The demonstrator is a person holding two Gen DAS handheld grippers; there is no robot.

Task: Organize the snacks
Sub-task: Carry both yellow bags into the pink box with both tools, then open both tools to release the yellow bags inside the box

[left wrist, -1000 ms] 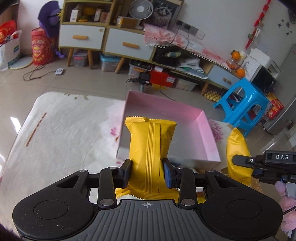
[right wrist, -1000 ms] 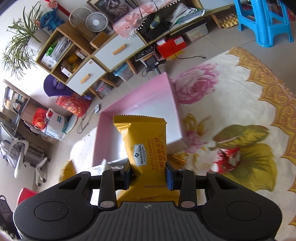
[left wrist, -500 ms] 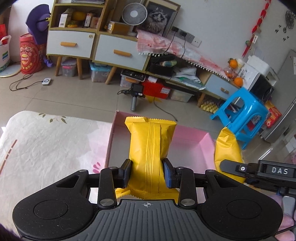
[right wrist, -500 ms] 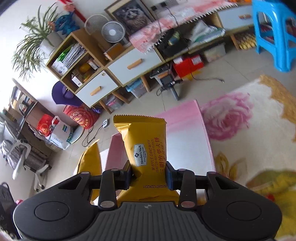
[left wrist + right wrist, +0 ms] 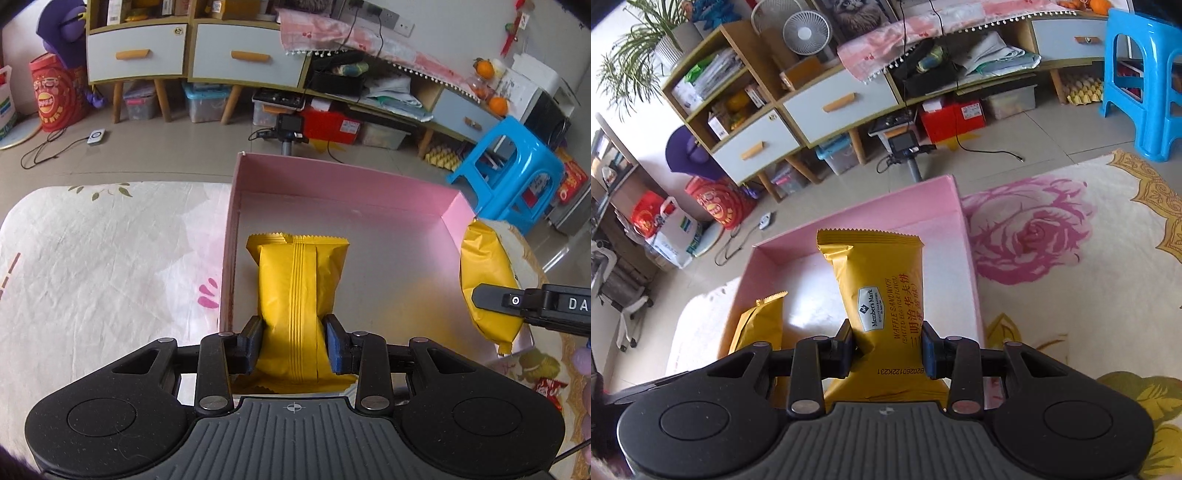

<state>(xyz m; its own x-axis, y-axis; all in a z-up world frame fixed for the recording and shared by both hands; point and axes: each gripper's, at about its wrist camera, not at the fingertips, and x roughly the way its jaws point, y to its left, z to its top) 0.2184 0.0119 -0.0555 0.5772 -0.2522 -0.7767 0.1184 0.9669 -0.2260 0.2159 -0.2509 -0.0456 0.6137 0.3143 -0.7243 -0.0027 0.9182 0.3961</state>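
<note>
A shallow pink box (image 5: 343, 181) (image 5: 964, 236) lies open on the floral cloth. My left gripper (image 5: 294, 341) is shut on a yellow snack packet (image 5: 295, 291), seam side up, held over the box's left part. My right gripper (image 5: 887, 345) is shut on a second yellow snack packet (image 5: 882, 288) labelled Member's Mark, held over the box's right part. The right gripper's packet (image 5: 487, 280) also shows at the box's right wall in the left wrist view. The left gripper's packet (image 5: 761, 325) shows at the left in the right wrist view.
A small red wrapped snack (image 5: 548, 389) lies on the cloth to the right of the box. Beyond the table's far edge are a tripod camera (image 5: 290, 127), low cabinets (image 5: 192, 55) and a blue stool (image 5: 513, 173) on the floor.
Both grippers have moved forward and tilted down over the pink box, each still holding its packet. The box interior now fills more of both views.
</note>
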